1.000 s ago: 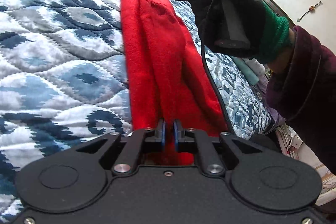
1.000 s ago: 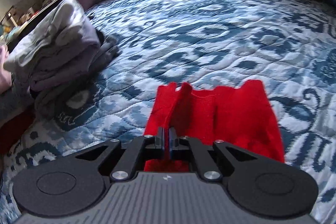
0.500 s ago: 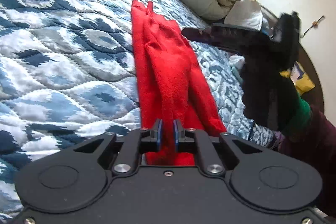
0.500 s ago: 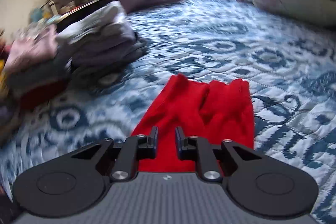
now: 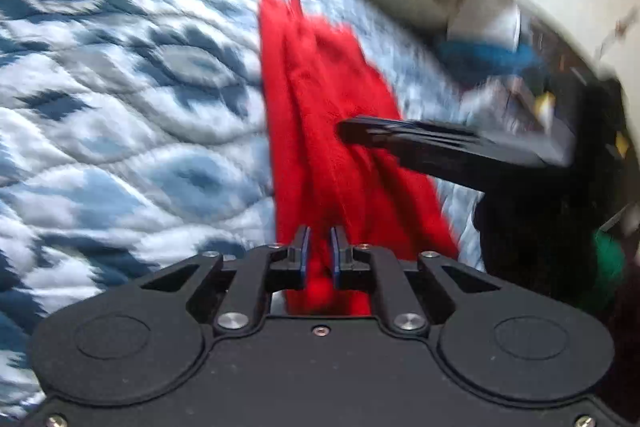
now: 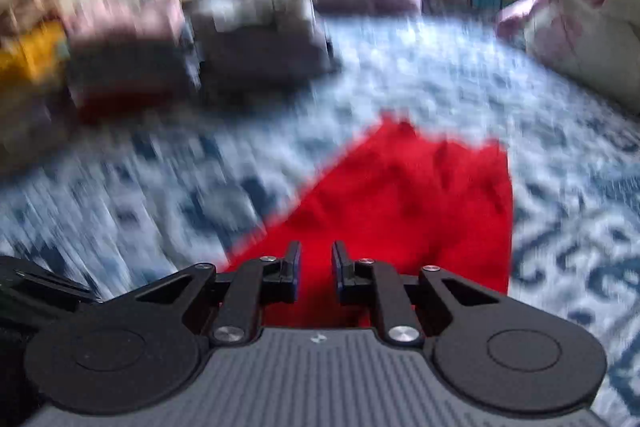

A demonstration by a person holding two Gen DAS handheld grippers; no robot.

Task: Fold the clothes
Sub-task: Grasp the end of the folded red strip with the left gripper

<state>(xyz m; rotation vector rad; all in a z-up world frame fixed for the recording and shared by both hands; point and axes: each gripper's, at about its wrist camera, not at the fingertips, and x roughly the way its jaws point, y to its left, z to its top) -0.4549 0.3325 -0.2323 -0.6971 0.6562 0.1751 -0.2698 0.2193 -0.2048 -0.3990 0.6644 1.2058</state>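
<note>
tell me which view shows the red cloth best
The left wrist view: the red cloth runs lengthwise across the quilt, folds visible, one end between the left hand-held gripper fingers. The right wrist view is blurrier, showing only a broad red patch beyond the open right hand-held gripper.

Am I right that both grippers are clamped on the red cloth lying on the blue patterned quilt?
Not quite. Only the left gripper has the red cloth between its fingers. The right wrist view shows the right gripper with its jaws apart, nothing pinched between them, just above the cloth. The cloth does lie on the blue patterned quilt.
</note>
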